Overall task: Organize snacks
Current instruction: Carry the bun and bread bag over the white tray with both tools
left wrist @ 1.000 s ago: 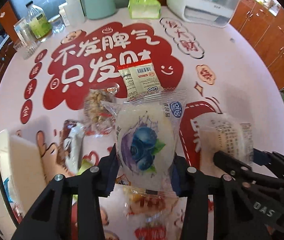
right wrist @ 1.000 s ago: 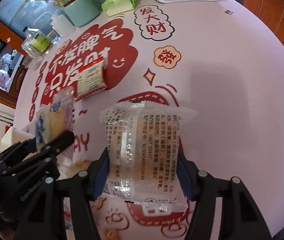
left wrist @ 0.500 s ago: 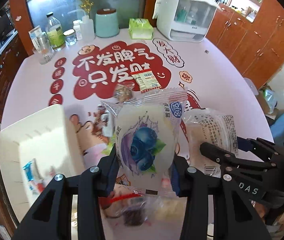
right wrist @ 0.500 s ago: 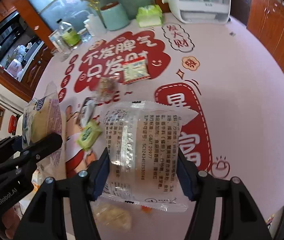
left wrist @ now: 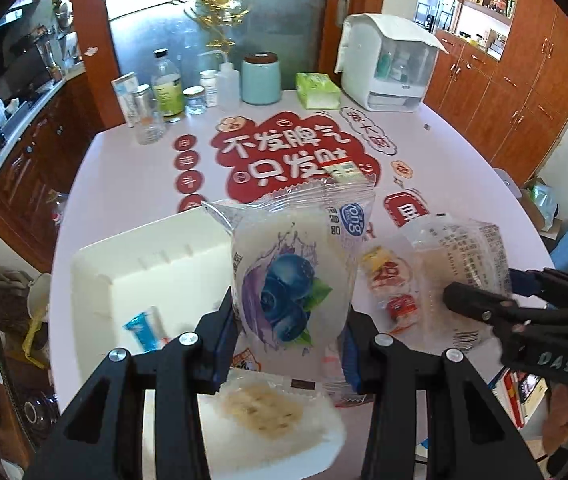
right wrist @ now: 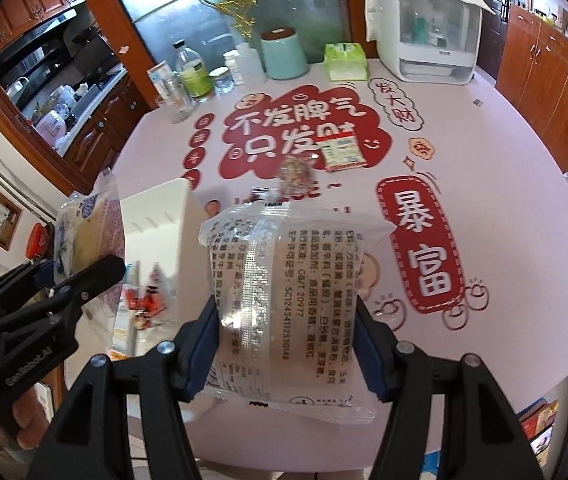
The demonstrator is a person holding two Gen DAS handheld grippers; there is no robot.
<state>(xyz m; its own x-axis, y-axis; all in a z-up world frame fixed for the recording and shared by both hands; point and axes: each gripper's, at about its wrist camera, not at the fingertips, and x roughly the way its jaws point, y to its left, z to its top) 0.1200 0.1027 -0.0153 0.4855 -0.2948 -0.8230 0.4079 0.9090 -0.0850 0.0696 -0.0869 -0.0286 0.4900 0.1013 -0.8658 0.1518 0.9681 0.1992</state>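
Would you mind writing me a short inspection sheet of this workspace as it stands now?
Surface: round pink table with red printed characters.
Job's things: blueberry snack packet in the left gripper; clear printed packet in the right gripper; white bin holding a few snacks; more snack packets loose on the table.
Clutter: bottles, teal canister, green tissue pack, white dispenser at the far edge.
Grippers: both shut on their packets, raised above the table.
Cables: nothing seen.
Surroundings: wooden cabinets, kitchen counter at left.
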